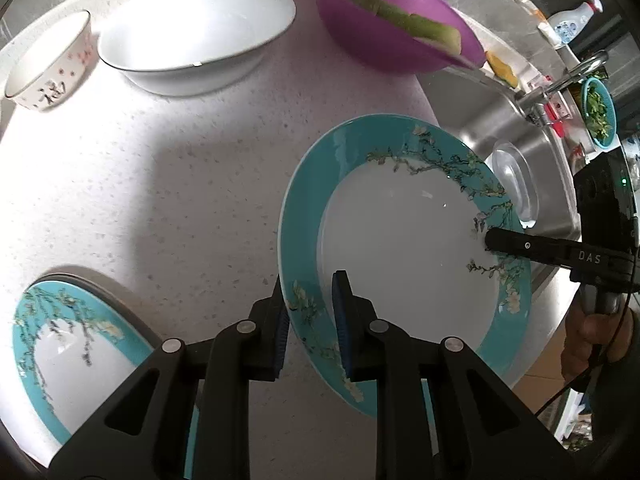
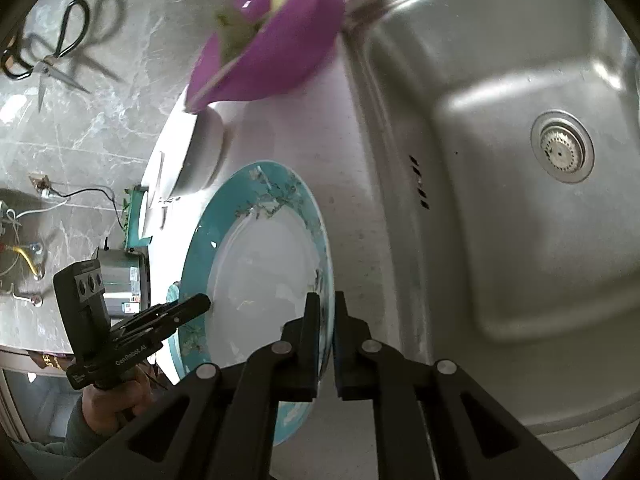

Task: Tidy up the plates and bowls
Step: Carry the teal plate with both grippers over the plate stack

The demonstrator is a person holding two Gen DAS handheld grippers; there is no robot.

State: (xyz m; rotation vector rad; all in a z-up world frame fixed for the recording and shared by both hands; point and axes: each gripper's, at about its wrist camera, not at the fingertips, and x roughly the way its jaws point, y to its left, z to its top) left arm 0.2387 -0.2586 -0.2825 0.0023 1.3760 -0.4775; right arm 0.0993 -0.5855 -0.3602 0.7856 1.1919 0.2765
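L tool (image 1: pixel 310 320) – pinching teal plate (image 1: pixel 404 232) rim | R tool (image 2: pixel 326 320) – pinching opp. rim

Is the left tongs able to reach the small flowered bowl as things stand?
Probably not yet: the left tongs are shut on the teal plate's rim. The countertop toward the small flowered bowl looks free.

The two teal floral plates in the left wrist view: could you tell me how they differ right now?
The held plate is gripped at opposite rims by the left gripper and right gripper; the other plate lies untouched on the counter, partly cut off. Both share teal blossom rims and white centres.
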